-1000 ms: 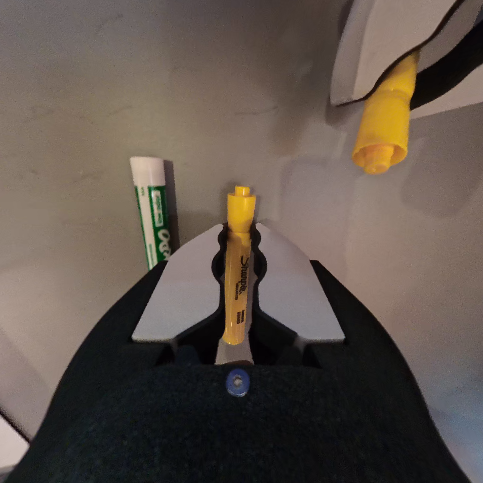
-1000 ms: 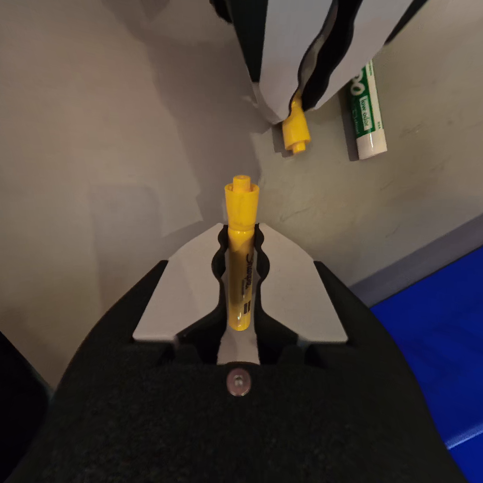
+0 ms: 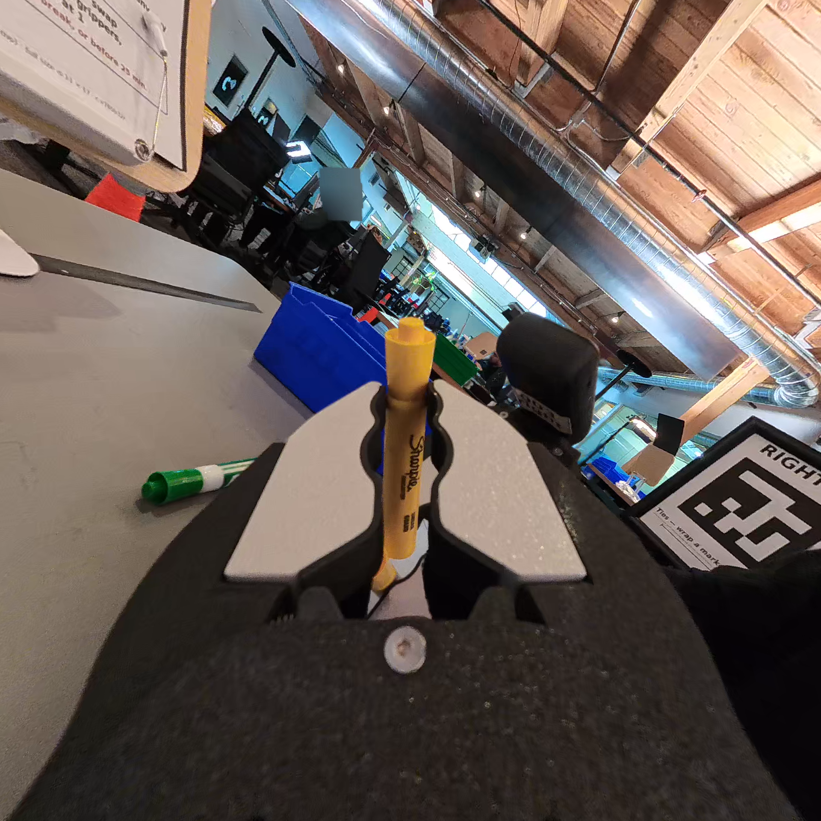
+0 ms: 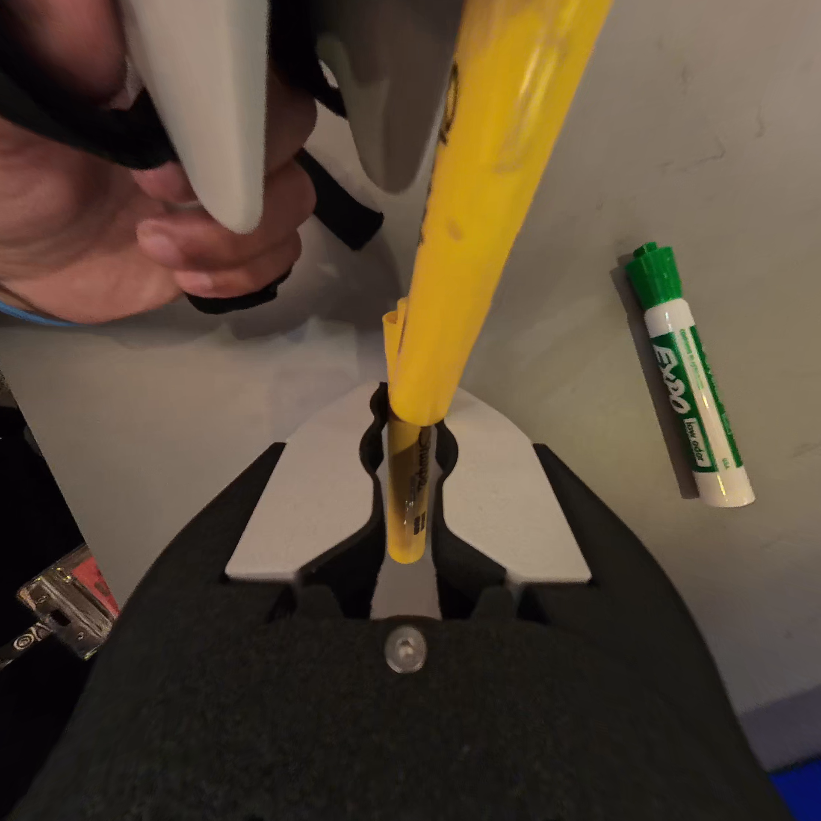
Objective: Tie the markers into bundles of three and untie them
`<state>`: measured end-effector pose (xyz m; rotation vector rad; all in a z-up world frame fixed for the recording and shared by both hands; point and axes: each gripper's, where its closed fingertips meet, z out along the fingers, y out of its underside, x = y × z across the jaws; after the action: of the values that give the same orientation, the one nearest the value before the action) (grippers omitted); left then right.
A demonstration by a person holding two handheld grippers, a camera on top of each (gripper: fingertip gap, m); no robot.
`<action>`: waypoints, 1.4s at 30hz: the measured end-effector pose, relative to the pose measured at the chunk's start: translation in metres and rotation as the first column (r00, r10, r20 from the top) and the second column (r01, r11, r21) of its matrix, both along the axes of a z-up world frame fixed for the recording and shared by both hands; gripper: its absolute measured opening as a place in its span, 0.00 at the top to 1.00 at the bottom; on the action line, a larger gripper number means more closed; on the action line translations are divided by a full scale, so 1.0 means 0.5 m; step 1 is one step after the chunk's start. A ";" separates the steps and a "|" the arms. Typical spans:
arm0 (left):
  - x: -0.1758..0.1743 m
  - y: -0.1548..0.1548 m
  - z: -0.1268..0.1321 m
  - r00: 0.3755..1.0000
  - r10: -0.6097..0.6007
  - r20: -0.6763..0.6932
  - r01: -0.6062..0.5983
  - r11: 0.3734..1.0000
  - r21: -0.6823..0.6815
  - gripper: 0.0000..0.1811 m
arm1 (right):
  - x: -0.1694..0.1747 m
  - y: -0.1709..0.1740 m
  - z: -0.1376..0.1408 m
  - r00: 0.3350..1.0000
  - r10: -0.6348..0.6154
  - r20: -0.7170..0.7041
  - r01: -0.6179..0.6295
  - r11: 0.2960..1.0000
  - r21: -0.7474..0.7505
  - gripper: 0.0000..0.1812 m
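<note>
My left gripper [image 3: 406, 391] is shut on a yellow marker [image 3: 404, 448], cap end forward, tilted up off the grey table [image 3: 89, 400]. My right gripper [image 4: 408, 395] is shut on a second yellow marker [image 4: 406, 497] and points down at the table [image 4: 577, 133]. In the right wrist view the left gripper's marker [image 4: 488, 200] slants down from the top, and its butt end rests over the right gripper's fingertips, crossing the second marker. The left gripper's fingers [image 4: 213, 111] and a hand [image 4: 111, 231] fill the upper left. A green-capped marker [image 4: 688, 377] lies loose on the table to the right; it also shows in the left wrist view [image 3: 195, 480].
A blue bin [image 3: 320, 351] stands at the table's far edge, with a green bin [image 3: 453, 362] behind it. The right gripper's black-and-white tag plate [image 3: 733, 502] is close on the right. A board with a paper sheet [image 3: 111, 66] stands at the back left. A metal clip [image 4: 66, 608] lies at the lower left. About 12 centimeters separates my left fingertips from my right.
My left gripper has tilted up from facing the table to facing the room and closed in on the right gripper. Its marker now crosses the right gripper's marker; before they were apart.
</note>
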<state>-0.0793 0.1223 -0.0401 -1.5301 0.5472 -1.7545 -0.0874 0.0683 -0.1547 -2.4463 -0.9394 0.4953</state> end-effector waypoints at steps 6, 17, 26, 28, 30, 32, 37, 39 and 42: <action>-0.019 -0.002 -0.017 0.999 -0.008 -0.046 0.008 1.000 -0.003 0.91 | 0.011 0.004 -0.005 1.000 -0.013 -0.015 0.013 1.000 -0.021 0.90; -0.029 -0.014 -0.046 0.987 -0.086 -0.137 0.078 0.995 -0.063 0.91 | 0.027 -0.001 -0.014 1.000 -0.004 -0.004 0.004 1.000 -0.026 0.89; -0.018 -0.021 -0.063 0.986 -0.065 -0.155 0.055 0.996 -0.070 0.91 | 0.040 0.000 -0.027 0.998 -0.005 0.065 0.006 1.000 -0.009 0.89; -0.021 -0.014 -0.067 0.991 -0.052 -0.126 0.035 0.991 -0.131 0.91 | 0.041 0.004 -0.021 0.999 -0.013 0.047 0.013 1.000 0.011 0.89; -0.025 -0.008 -0.068 0.995 -0.055 -0.082 0.038 0.979 -0.199 0.91 | 0.036 0.006 -0.009 1.000 0.001 0.022 -0.002 0.999 0.044 0.89; -0.023 -0.007 -0.070 0.997 -0.061 -0.054 0.046 0.971 -0.235 0.91 | 0.042 0.010 -0.003 0.995 0.025 0.099 -0.036 0.993 0.111 0.89; -0.016 -0.014 -0.065 0.994 -0.039 -0.105 0.022 0.987 -0.162 0.91 | 0.053 0.012 -0.008 0.985 0.028 0.168 -0.051 0.989 0.138 0.90; -0.014 -0.016 -0.065 0.993 -0.024 -0.113 0.005 0.985 -0.170 0.91 | 0.056 0.014 -0.010 0.985 0.020 0.174 -0.045 0.989 0.143 0.89; -0.016 -0.021 -0.064 0.997 0.015 -0.082 -0.028 0.987 -0.156 0.91 | 0.056 0.017 -0.005 0.992 -0.015 0.124 0.000 0.993 0.119 0.89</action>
<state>-0.0874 0.1118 -0.0722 -1.7152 0.4381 -1.7606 -0.0594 0.0767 -0.1575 -2.3941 -0.9799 0.2780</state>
